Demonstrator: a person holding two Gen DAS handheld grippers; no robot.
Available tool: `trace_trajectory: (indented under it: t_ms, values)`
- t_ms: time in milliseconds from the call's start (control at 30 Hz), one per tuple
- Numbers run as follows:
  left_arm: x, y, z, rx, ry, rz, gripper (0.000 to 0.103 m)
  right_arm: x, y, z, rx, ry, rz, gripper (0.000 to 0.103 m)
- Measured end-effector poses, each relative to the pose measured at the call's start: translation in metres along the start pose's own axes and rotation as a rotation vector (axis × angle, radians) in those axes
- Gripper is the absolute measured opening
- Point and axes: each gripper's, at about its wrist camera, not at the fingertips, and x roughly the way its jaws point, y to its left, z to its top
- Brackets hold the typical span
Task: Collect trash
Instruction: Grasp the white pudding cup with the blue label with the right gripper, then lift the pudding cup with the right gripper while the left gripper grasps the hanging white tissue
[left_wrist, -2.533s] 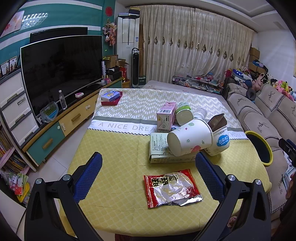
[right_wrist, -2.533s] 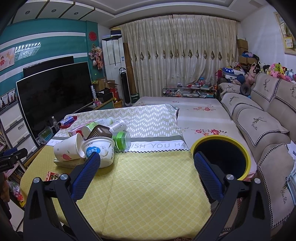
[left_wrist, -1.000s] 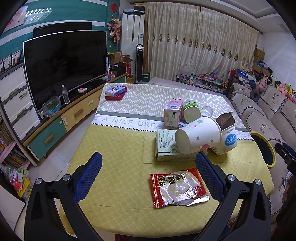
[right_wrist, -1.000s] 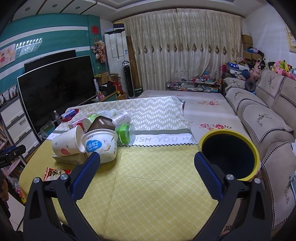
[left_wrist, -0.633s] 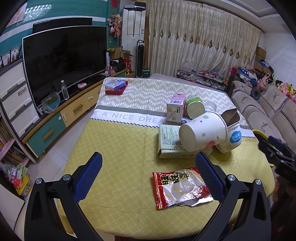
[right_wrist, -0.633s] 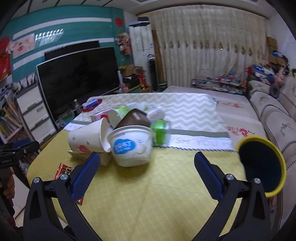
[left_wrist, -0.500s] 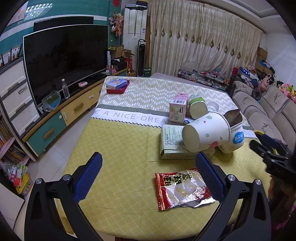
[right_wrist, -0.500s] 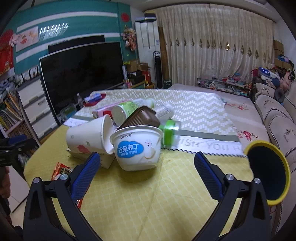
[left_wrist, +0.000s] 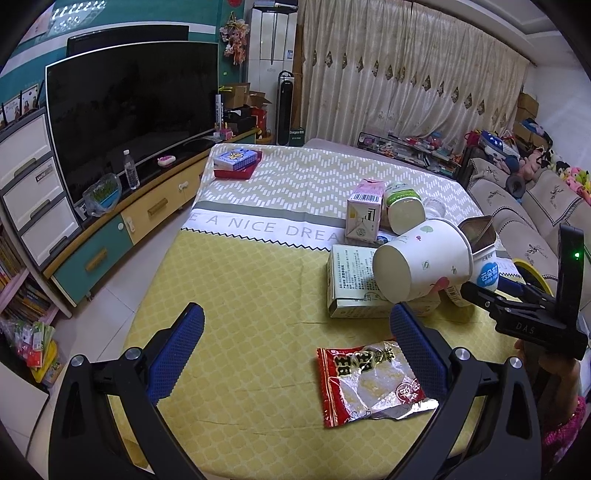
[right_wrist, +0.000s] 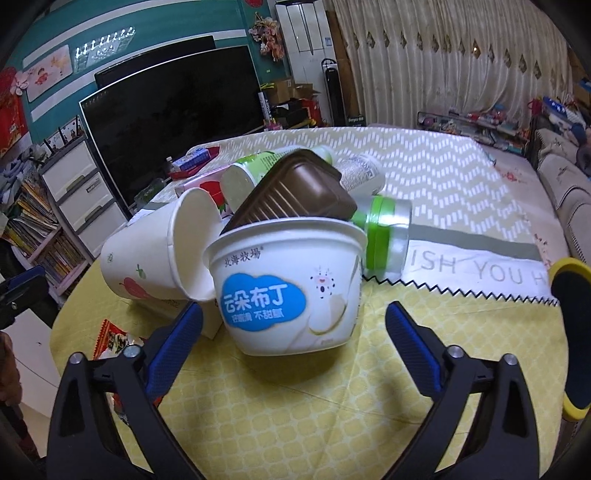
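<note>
A white pudding cup (right_wrist: 288, 291) with a blue label stands on the yellow tablecloth (left_wrist: 240, 295), and a brown plastic tray (right_wrist: 295, 192) leans in it. My right gripper (right_wrist: 293, 325) is just in front of the cup. Its jaws are closing, with the cup's base between the blue fingers and the pads clear of it. A paper cup (left_wrist: 421, 266) lies on its side on a pale box (left_wrist: 351, 280). My left gripper (left_wrist: 297, 321) stands open over bare cloth. A red snack wrapper (left_wrist: 369, 380) lies by its right finger.
A pink carton (left_wrist: 364, 216) and a green-lidded bottle (right_wrist: 384, 236) lie behind the pile. The yellow-rimmed black bin (right_wrist: 572, 332) stands off the table's right side by the sofa (left_wrist: 535, 206). Boxes (left_wrist: 236, 162) sit at the far left corner. A TV cabinet (left_wrist: 110, 229) lines the left.
My right gripper swung left and moved in low toward the pile, so the pudding cup now fills its view and the bin slid to the edge. It now shows in the left wrist view.
</note>
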Motion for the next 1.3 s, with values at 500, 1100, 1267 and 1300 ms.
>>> trace_trajectory:
  t_ms: [500, 1100, 1267, 1300]
  values:
    - [0.004, -0.004, 0.0, 0.01, 0.005, -0.003, 0.099, -0.05, 0.0, 0.002, -0.004, -0.058, 0.029, 0.073]
    - [0.002, -0.008, -0.003, 0.022, 0.001, -0.008, 0.099, -0.124, -0.011, 0.007, 0.033, -0.158, 0.091, 0.072]
    - [-0.001, -0.012, -0.004, 0.037, -0.005, -0.018, 0.099, -0.14, -0.024, 0.014, 0.096, -0.203, 0.173, 0.072]
    - [-0.002, -0.016, -0.005, 0.048, -0.013, -0.028, 0.099, -0.145, -0.025, 0.016, 0.098, -0.217, 0.166, 0.072]
